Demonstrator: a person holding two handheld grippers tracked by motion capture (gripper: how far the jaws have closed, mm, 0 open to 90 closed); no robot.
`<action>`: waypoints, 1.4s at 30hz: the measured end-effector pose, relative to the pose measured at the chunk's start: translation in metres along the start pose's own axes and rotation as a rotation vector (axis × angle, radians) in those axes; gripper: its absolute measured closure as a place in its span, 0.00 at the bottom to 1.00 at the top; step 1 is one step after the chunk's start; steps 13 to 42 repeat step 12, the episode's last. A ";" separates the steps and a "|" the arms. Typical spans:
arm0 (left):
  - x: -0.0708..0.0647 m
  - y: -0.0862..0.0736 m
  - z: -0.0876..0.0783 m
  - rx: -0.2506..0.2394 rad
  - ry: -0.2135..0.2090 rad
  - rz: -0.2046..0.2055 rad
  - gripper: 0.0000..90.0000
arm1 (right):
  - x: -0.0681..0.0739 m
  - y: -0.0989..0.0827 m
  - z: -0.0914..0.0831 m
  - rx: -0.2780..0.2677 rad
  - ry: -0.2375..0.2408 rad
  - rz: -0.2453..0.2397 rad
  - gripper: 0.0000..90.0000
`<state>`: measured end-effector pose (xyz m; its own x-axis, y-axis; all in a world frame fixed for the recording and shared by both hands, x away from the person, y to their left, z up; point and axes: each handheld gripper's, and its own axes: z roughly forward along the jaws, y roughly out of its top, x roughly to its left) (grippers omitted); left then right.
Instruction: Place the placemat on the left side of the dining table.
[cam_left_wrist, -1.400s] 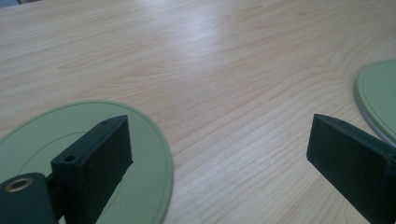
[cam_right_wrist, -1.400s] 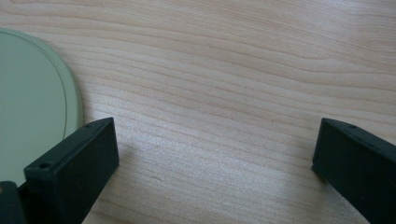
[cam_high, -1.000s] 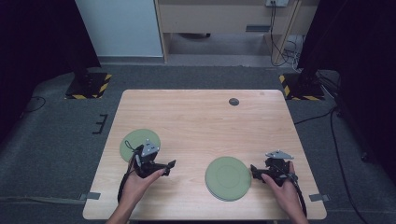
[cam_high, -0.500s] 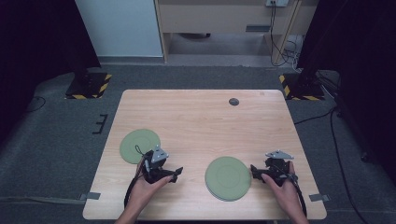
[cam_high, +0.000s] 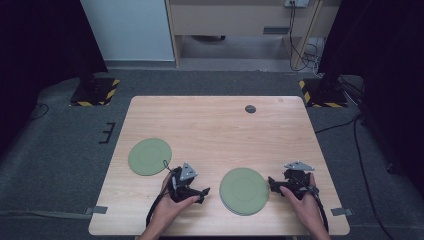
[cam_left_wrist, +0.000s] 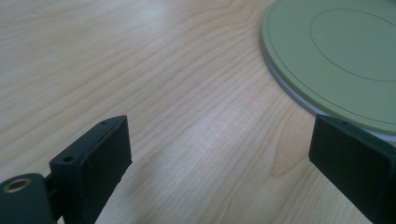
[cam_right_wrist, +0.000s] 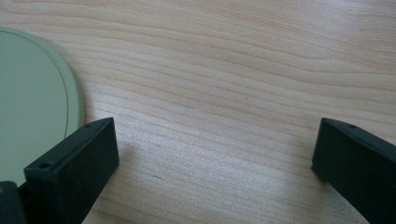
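Note:
Two flat green round plates lie on the wooden table (cam_high: 215, 130). One plate (cam_high: 150, 156) is near the left edge. The other plate (cam_high: 245, 190) is near the front, between my two grippers. My left gripper (cam_high: 204, 192) rests just left of this plate, jaws open and pointing at it. In the left gripper view (cam_left_wrist: 219, 135) the plate (cam_left_wrist: 336, 51) lies ahead to the right, with a paler rim under its edge. My right gripper (cam_high: 272, 182) sits at the plate's right side, open and holding nothing. In the right gripper view (cam_right_wrist: 217, 135) the plate's edge (cam_right_wrist: 32, 102) lies beside one jaw.
A small dark round disc (cam_high: 250, 109) lies near the table's far edge. Black-and-yellow striped bases (cam_high: 95, 91) stand on the grey floor beyond the far corners. The person's hands reach in over the front edge.
My left gripper has moved right, away from the left plate, and now sits close to the middle plate. The right gripper has stayed in place.

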<state>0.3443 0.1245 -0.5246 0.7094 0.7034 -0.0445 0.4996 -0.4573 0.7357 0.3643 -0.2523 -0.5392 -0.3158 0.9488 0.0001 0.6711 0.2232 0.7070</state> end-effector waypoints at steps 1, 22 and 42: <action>-0.002 -0.001 0.003 0.006 -0.002 0.004 0.06 | 0.000 0.000 0.000 0.000 0.000 0.000 0.01; -0.006 0.000 0.017 0.044 0.035 0.016 0.03 | 0.000 0.000 0.000 0.001 0.003 -0.002 0.01; -0.006 0.000 0.017 0.044 0.035 0.016 0.03 | 0.000 0.000 0.000 0.001 0.003 -0.002 0.01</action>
